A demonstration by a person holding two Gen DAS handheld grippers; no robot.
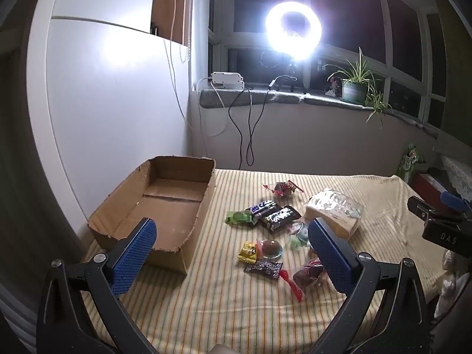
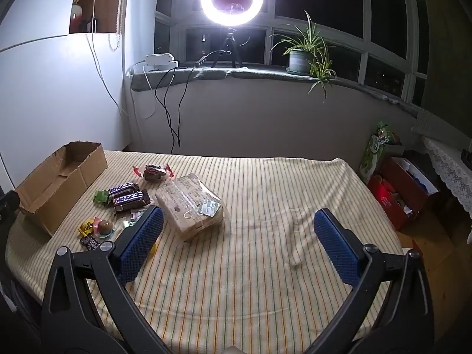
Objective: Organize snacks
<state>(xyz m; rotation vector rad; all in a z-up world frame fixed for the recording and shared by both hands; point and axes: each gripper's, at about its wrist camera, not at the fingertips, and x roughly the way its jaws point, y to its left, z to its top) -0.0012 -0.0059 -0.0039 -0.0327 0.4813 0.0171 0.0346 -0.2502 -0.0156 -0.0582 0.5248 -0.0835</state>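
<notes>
- Nearest: left gripper (image 1: 231, 247) and right gripper (image 2: 238, 243) both spread wide, nothing between the blue fingers (image 1: 135, 253), hovering above the striped table (image 2: 250, 280).
- Just beyond: loose snacks (image 1: 270, 236) scattered on the cloth, two dark chocolate bars (image 2: 126, 196) side by side, wrapped bread pack (image 2: 190, 209) beside them.
- Farther left: open cardboard box (image 1: 165, 206), apparently empty.
- Probably the very start, nothing sorted yet; next, lowering over one small snack and closing.
- Several small candies partly hidden behind fingers; wrappers hard to read.

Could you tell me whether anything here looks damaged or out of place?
The cardboard box has a ragged, torn near rim. It is empty, and the snacks lie scattered loose on the striped cloth beside it.
</notes>
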